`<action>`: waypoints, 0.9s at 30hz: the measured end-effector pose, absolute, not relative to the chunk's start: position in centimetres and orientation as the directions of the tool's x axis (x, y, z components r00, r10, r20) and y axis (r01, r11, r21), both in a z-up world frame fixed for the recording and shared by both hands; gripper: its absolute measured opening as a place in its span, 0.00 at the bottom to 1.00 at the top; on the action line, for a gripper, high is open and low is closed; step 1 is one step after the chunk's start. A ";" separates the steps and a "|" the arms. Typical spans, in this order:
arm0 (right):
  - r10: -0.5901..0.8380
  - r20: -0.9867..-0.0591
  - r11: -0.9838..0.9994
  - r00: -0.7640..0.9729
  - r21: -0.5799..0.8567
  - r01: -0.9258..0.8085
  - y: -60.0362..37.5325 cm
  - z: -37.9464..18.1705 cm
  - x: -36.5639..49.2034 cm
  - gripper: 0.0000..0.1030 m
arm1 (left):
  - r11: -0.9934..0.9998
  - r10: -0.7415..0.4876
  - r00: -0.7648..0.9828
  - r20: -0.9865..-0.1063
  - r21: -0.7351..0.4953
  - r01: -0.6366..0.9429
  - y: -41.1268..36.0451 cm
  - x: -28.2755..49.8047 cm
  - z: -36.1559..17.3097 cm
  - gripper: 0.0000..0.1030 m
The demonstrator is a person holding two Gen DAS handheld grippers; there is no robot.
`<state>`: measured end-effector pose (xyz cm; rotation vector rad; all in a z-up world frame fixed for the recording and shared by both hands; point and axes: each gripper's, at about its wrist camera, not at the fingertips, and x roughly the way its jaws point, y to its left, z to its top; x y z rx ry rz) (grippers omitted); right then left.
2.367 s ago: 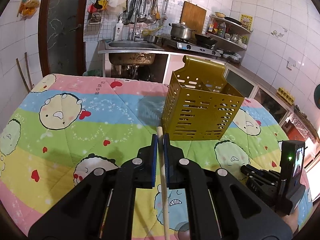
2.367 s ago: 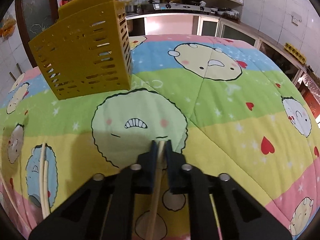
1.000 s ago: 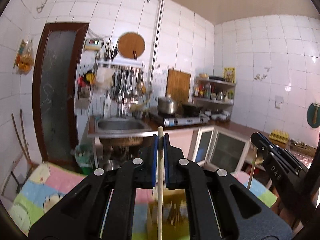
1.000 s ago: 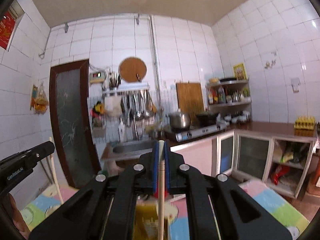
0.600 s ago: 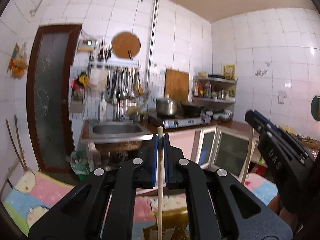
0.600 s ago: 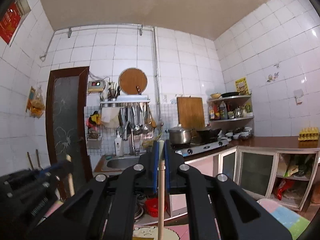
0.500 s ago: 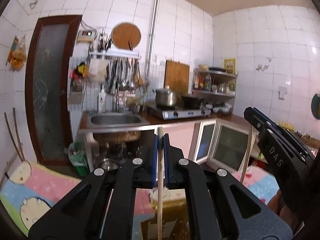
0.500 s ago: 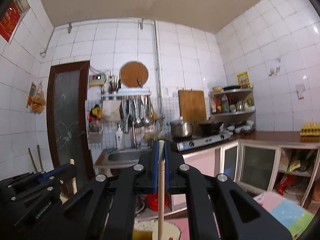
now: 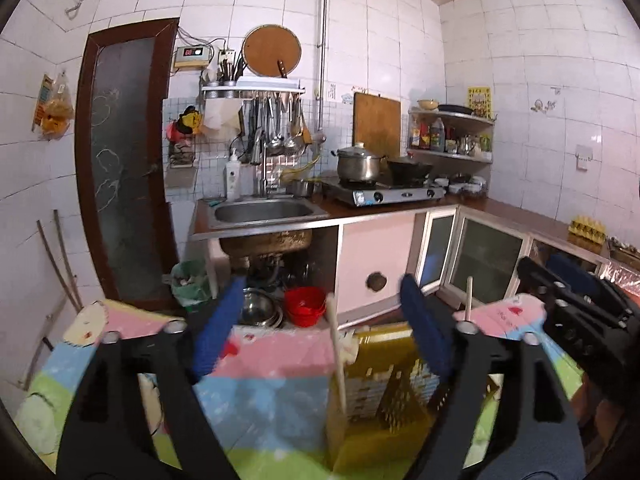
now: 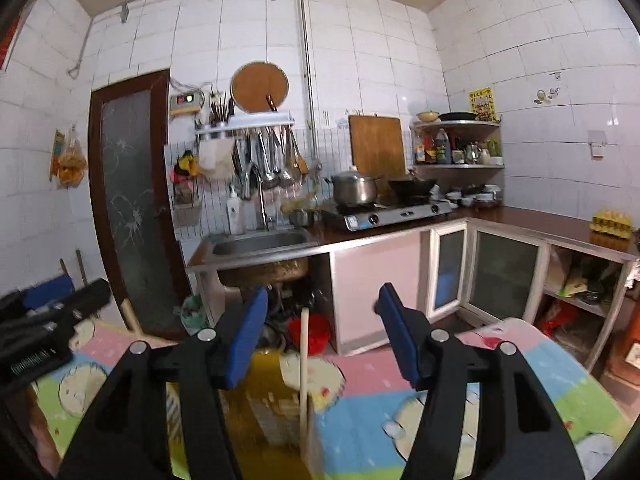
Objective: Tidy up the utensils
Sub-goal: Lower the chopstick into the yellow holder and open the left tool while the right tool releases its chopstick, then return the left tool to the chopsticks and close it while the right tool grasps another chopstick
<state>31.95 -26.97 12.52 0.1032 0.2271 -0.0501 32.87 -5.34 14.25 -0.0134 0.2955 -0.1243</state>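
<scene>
My left gripper (image 9: 320, 326) is open, its blue pads wide apart. A pale wooden chopstick (image 9: 336, 356) stands free between them, its lower end inside the yellow perforated utensil holder (image 9: 384, 396) on the cartoon-print table cover (image 9: 264, 392). My right gripper (image 10: 320, 328) is open too. A second chopstick (image 10: 304, 372) stands upright between its pads, going down into the holder (image 10: 272, 408). The right gripper also shows in the left wrist view (image 9: 576, 312), with its chopstick (image 9: 468, 298) beside it. The left gripper shows at the left in the right wrist view (image 10: 52, 316).
Behind the table stand a steel sink (image 9: 262, 212), a gas stove with a pot (image 9: 358, 166), hanging ladles, a cutting board (image 9: 376, 124) and a corner shelf of bottles. A brown door (image 9: 124, 160) is at the left. Low cabinets (image 10: 500, 276) run along the right.
Both grippers have opened and let go of their chopsticks, which now stand in the yellow holder. Before that, both had been raised from the table and tipped upright.
</scene>
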 end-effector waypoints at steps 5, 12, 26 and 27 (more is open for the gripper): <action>-0.059 -0.339 0.993 0.939 0.081 0.092 -27.9 11.1 27.2 0.60 | 0.995 -0.094 0.935 -0.343 -0.054 0.081 -3.1 29.0 13.4 0.95; -0.079 -0.503 0.992 0.861 0.050 0.120 -28.0 5.4 22.0 0.60 | 0.997 -0.073 0.870 -0.488 -0.005 0.081 -2.1 25.2 8.1 0.95; -0.056 -0.708 0.980 0.704 0.096 0.175 -27.4 -4.0 18.4 0.60 | 0.997 -0.041 0.752 -0.658 0.017 0.069 -3.5 23.1 -0.5 0.95; -0.052 -0.709 0.980 0.703 0.099 0.173 -27.3 -4.1 18.3 0.60 | 0.998 -0.046 0.743 -0.668 0.008 0.069 -3.6 23.0 -0.9 0.95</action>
